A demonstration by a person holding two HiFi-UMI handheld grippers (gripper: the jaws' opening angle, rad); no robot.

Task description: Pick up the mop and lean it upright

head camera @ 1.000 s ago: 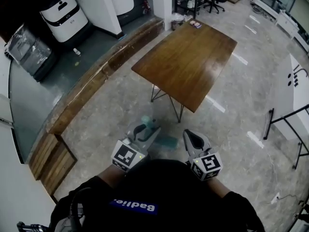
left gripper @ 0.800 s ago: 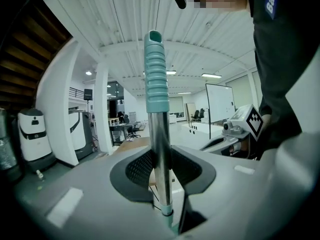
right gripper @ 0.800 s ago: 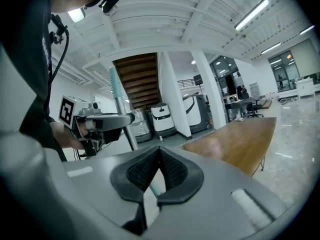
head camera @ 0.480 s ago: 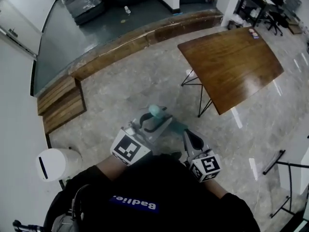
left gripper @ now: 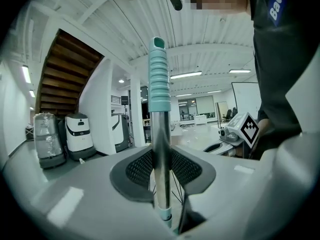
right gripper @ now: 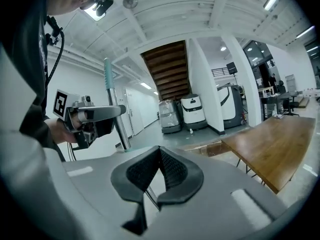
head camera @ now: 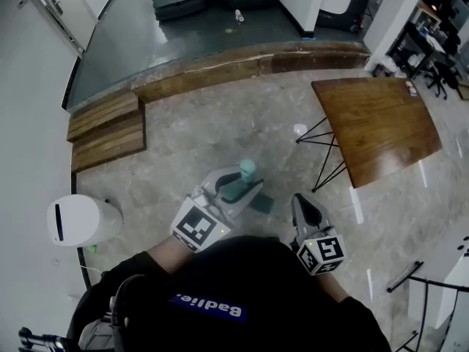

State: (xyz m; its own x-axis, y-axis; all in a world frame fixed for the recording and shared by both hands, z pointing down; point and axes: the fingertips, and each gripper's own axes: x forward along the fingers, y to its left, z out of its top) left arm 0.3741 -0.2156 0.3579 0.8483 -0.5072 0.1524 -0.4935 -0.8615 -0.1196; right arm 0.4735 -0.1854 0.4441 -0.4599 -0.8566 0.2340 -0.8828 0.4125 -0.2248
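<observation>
The mop stands upright in front of me. In the head view its teal handle top (head camera: pixel 247 169) rises above the teal mop head (head camera: pixel 261 204) on the floor. My left gripper (head camera: pixel 238 187) is shut on the metal handle (left gripper: pixel 161 144), below the ribbed teal grip (left gripper: pixel 158 79). The handle runs straight up between the dark pads (left gripper: pixel 137 171). My right gripper (head camera: pixel 303 206) hovers to the right of the mop, apart from it, jaws shut with nothing in them. The right gripper view shows the left gripper (right gripper: pixel 95 118) holding the handle (right gripper: pixel 115 116) at left.
A wooden table (head camera: pixel 381 123) on thin black legs stands at the right. A white round bin (head camera: pixel 77 220) sits near my left side. Wooden steps (head camera: pixel 108 129) and a long wooden kerb (head camera: pixel 249 61) border a dark raised floor with white machines (right gripper: pixel 192 113) at the back.
I have turned to the left with both grippers: the table has slid to the right of the view and the white bin has come in at left. The mop stays upright in the left gripper.
</observation>
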